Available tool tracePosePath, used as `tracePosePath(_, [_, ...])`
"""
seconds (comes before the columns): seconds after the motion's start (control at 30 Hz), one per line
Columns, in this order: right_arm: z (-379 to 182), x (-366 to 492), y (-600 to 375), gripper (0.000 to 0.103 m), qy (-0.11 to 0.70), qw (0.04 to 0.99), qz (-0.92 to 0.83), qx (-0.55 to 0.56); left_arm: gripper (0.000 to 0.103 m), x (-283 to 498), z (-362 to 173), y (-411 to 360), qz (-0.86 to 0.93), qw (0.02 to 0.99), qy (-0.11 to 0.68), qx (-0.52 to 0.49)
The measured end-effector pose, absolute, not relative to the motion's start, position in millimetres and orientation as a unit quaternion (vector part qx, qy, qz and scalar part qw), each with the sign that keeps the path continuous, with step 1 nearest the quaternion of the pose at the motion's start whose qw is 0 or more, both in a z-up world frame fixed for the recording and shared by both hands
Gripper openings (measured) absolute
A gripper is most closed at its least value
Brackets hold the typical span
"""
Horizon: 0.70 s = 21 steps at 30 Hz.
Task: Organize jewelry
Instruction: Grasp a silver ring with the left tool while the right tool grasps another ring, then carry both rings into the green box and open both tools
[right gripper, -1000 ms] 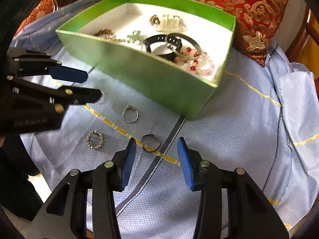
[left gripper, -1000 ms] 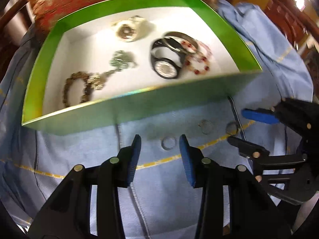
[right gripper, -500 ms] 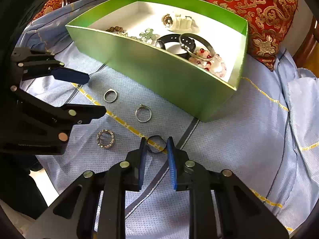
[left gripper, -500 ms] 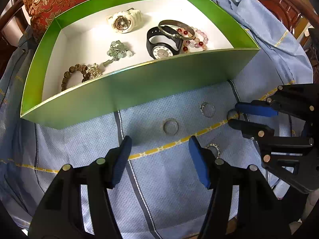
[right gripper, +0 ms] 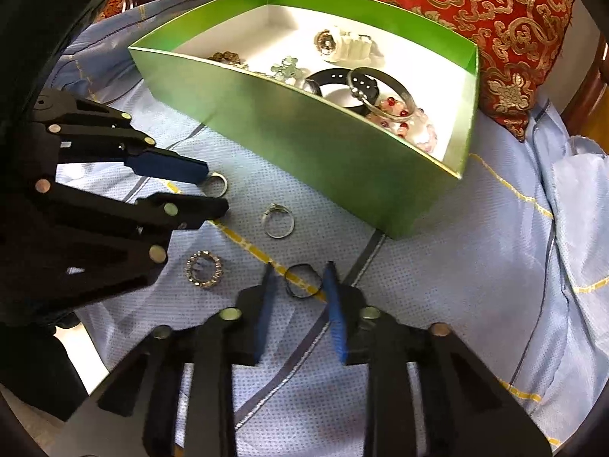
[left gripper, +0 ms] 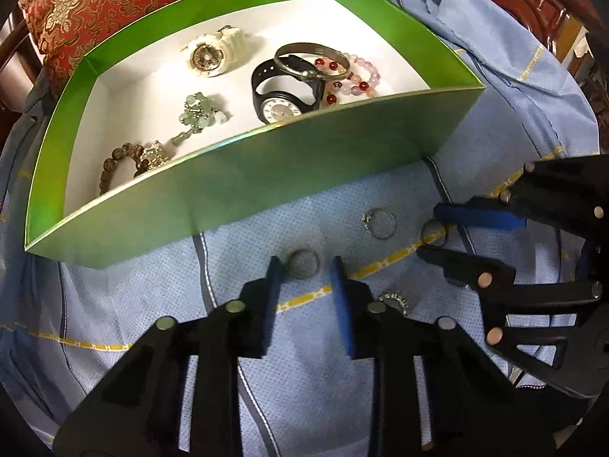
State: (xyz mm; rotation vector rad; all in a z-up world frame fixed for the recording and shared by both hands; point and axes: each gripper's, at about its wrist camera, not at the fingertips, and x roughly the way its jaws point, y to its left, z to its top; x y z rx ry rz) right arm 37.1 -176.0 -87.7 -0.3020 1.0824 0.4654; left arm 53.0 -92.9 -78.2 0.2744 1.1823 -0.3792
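A plain silver ring lies on the blue cloth between the fingertips of my left gripper. The jaws are closing, with slim gaps on both sides of the ring. In the right wrist view that left gripper straddles the same ring. My right gripper is shut on a thin dark ring that rests on the cloth. A stone-set ring and a sparkly ring lie loose between the two grippers.
Just beyond the rings stands a green box holding watches, a bangle and bead bracelets. Behind the box lies a red patterned cushion. The blue cloth is rumpled at the right, and dark wooden furniture edges the scene.
My left jaws spread wide, then narrowed around the silver ring as the gripper came closer to it. My right jaws narrowed onto the dark ring and have stayed there.
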Motion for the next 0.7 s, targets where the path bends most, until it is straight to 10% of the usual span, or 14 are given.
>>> tracePosePath(0.7, [-63,32,-185,0.021,0.487,0.833,0.231,-0.125,0.016,44,-38,-65,-0.188,0.826,0.520,0.109])
